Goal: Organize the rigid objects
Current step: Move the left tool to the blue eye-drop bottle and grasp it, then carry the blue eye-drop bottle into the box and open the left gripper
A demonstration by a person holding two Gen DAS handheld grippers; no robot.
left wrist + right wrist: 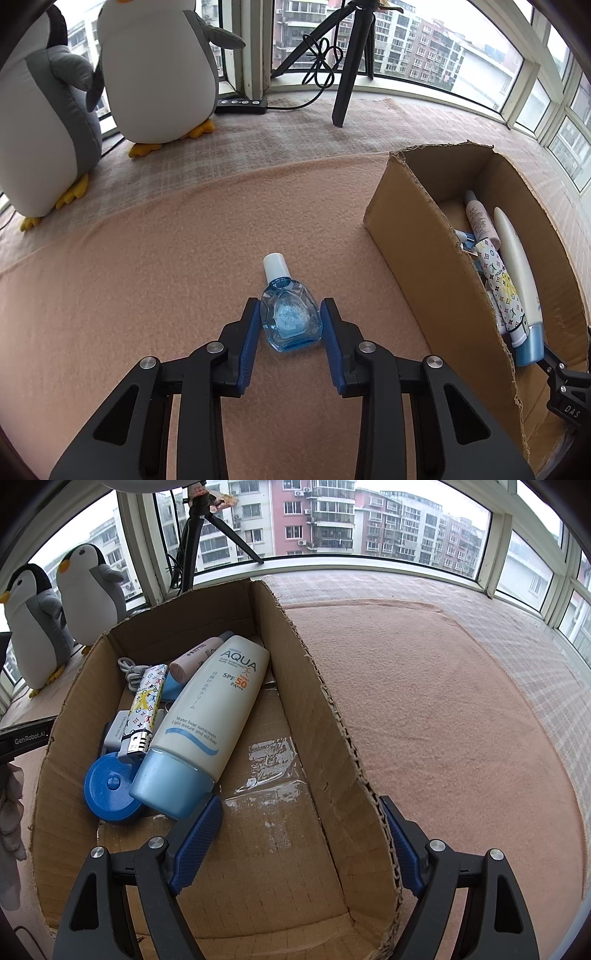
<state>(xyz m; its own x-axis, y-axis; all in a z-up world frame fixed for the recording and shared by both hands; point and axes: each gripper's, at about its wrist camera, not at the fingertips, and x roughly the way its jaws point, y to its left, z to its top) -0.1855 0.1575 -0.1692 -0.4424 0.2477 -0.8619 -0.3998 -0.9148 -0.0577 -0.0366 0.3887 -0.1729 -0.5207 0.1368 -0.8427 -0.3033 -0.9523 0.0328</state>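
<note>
From your left wrist camera, your left gripper [290, 325] sits low over the peach blanket [129, 295] with its blue pads either side of the small blue glass bottle [290, 317]. The bottle lies flat with its white cap pointing away from you. The pads look just beside the glass, and you cannot tell whether they touch it; the jaws are partly open. To the right stands the cardboard box [406, 221], holding tubes and a patterned lighter. Two plush penguins [155, 74] stand far left.

From your right wrist camera, your right gripper [301, 834] is spread wide and holds nothing; its pads straddle the right wall of the cardboard box [321, 709]. Inside lie a sunscreen bottle [218, 709], a patterned lighter [146, 709], a pink tube [195, 657] and a blue round lid [109, 790].
</note>
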